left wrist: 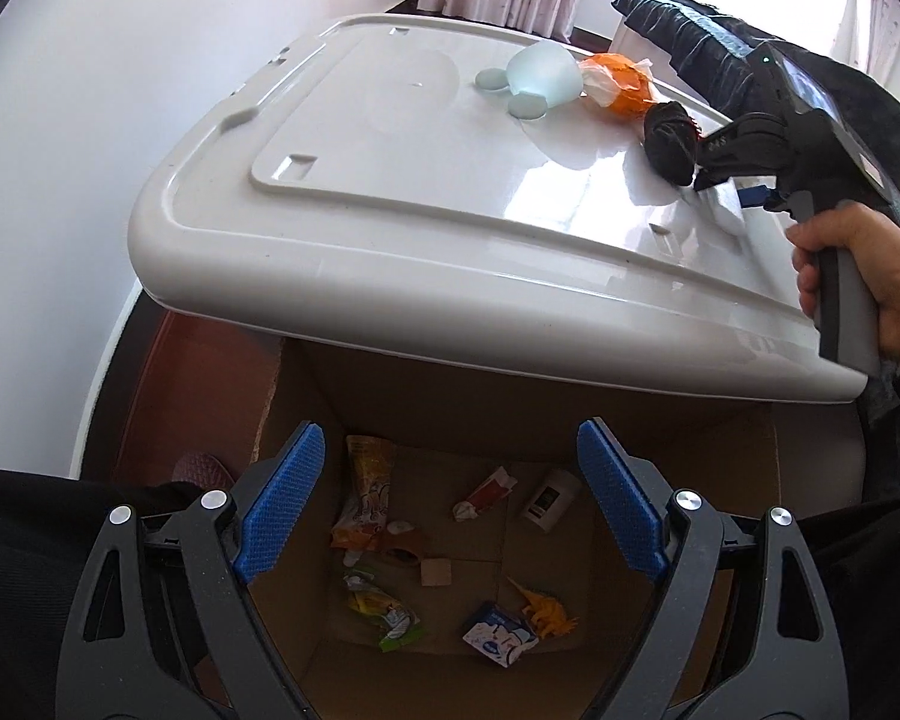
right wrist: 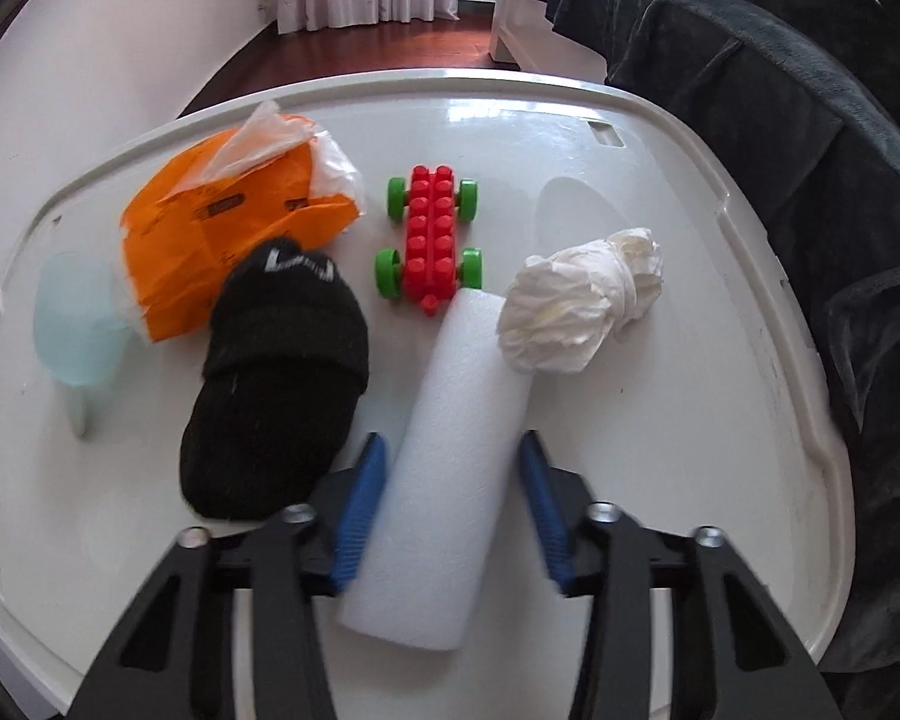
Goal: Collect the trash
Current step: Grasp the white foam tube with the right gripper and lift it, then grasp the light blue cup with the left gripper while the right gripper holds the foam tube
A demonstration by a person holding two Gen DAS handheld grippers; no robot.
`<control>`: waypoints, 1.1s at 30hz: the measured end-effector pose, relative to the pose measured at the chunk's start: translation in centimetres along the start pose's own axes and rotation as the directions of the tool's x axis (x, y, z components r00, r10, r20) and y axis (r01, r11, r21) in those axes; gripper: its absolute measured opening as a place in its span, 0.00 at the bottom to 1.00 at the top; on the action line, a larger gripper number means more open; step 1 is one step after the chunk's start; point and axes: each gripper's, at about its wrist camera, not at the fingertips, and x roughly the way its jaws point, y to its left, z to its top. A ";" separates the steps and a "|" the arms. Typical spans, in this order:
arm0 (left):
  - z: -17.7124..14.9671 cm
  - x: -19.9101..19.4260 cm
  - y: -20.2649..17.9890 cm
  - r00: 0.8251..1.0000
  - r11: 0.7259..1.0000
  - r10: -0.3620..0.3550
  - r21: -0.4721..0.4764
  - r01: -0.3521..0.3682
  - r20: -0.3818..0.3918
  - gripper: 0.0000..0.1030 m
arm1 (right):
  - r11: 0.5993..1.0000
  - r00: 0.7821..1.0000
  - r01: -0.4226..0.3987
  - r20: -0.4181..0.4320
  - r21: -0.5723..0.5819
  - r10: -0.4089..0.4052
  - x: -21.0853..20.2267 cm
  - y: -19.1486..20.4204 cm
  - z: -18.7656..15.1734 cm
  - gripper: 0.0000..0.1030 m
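White foam roll (right wrist: 450, 468) lies on the table (right wrist: 660, 480) between my right gripper's (right wrist: 453, 483) spread, not yet clamped pads, its long axis running near-to-far, while my left gripper (left wrist: 450, 504) hangs released over the cardboard box (left wrist: 720, 438).

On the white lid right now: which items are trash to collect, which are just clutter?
Trash:
- white foam cylinder, between the right gripper fingers
- crumpled white tissue wad
- crumpled orange plastic wrapper

Lying about, probably:
- red toy brick car with green wheels
- black knit sock
- pale blue translucent cup
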 end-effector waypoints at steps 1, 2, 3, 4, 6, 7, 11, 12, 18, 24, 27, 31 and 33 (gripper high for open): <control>0.0 0.0 -0.1 1.000 1.000 0.002 0.004 -0.002 0.001 0.82 | 1.000 1.000 -0.007 0.008 -0.022 0.007 -0.3 0.0 -0.9 0.31; -0.1 0.0 -0.2 1.000 1.000 0.005 0.009 -0.005 0.001 0.82 | 0.999 1.000 -0.012 0.013 -0.040 0.012 -0.6 0.0 -1.3 0.27; -0.1 0.0 -0.3 1.000 1.000 0.008 0.014 -0.008 0.001 0.82 | 0.998 0.999 -0.028 0.014 -0.049 0.029 -0.8 -0.2 -1.6 0.24; -0.2 0.0 -0.4 1.000 1.000 0.013 0.023 -0.013 0.004 0.82 | 0.997 0.998 -0.067 0.006 -0.043 0.067 -1.2 -0.8 -2.1 0.23; -0.3 -0.1 -0.5 1.000 0.999 0.015 0.038 -0.015 0.009 0.82 | 0.984 0.984 -0.180 -0.003 0.015 0.180 -2.6 -2.7 -3.6 0.22; -0.3 0.0 -0.7 1.000 0.999 0.016 0.045 -0.016 0.009 0.82 | 0.978 0.978 -0.209 0.003 0.027 0.209 -3.3 -2.8 -4.5 0.22; 1.0 0.3 -1.6 1.000 0.998 0.002 0.056 -0.002 0.001 0.82 | 0.954 0.954 -0.296 0.054 0.038 0.294 -5.2 -4.4 -7.5 0.22; 1.7 0.5 -1.8 1.000 0.998 -0.007 0.055 0.007 -0.001 0.82 | 0.948 0.948 -0.315 0.064 0.047 0.311 -5.3 -4.7 -7.9 0.22; 9.5 2.4 -2.9 0.996 0.993 -0.072 0.097 0.067 0.045 0.82 | 0.898 0.898 -0.433 0.130 0.075 0.421 -6.6 -5.9 -7.6 0.22; 17.9 6.9 -4.4 0.998 0.928 -0.054 0.372 0.034 0.043 0.82 | 0.859 0.859 -0.504 0.155 0.086 0.488 -7.1 -6.4 -6.1 0.23; 20.2 8.9 -5.1 0.998 0.852 -0.056 0.523 0.032 0.029 0.82 | 0.853 0.851 -0.516 0.159 0.083 0.500 -7.3 -6.7 -5.8 0.23; 22.3 11.7 -5.8 0.997 0.754 -0.078 0.653 0.069 -0.014 0.82 | 0.849 0.848 -0.522 0.159 0.083 0.506 -7.2 -6.9 -5.5 0.23; 23.1 12.9 -6.0 0.995 0.726 -0.095 0.682 0.091 -0.032 0.82 | 0.846 0.845 -0.527 0.155 0.082 0.512 -6.9 -7.0 -5.5 0.23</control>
